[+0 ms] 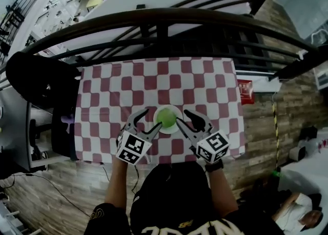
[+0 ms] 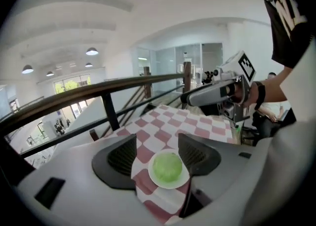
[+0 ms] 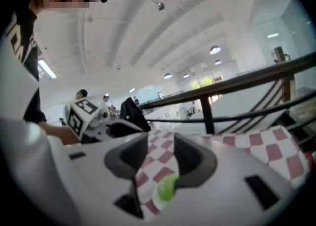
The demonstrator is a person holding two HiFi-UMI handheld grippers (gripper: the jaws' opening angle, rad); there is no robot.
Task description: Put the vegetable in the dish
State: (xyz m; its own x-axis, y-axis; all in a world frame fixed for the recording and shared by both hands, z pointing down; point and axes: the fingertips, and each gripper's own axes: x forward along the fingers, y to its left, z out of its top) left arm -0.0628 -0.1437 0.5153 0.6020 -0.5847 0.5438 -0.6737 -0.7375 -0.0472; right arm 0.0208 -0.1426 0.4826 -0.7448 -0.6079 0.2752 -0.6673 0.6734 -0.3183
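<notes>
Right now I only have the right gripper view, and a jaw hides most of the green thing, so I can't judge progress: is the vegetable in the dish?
Observer: Yes. In the head view the vegetable sits in the white dish on the checked cloth.
Operator: Are the left gripper's jaws on anything?
Observer: No. The left gripper looks down at the dish with its jaws apart and nothing pinched.
Operator: Where is the dish on the table?
Observer: Near the edge closest to the person, between the two grippers, with the right gripper at its right side.
</notes>
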